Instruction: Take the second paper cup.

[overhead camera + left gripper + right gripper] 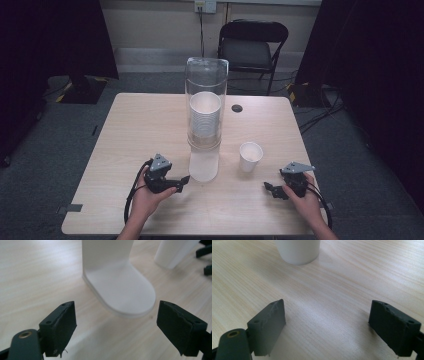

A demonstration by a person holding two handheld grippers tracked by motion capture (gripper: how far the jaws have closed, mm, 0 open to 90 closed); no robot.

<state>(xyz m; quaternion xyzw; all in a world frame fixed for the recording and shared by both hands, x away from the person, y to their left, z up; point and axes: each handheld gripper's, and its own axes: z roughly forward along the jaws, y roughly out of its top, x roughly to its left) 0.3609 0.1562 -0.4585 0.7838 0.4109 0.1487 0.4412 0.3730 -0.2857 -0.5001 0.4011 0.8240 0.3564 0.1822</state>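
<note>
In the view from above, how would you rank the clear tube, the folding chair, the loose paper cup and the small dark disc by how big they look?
1. Clear tube, tallest.
2. Folding chair: about as large, but it stands farther back, so the order of these two is unsure.
3. Loose paper cup.
4. Dark disc, smallest.

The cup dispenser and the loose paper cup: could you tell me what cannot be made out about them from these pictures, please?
- Cup dispenser, left gripper view: the top edge cuts off everything above its white foot.
- Cup stack, high view: too small and blurred behind the clear tube to count.
- Paper cup, right gripper view: the top edge cuts off all but its base; its inside is hidden.
- Dark round thing on the table, high view: too small to identify.
</note>
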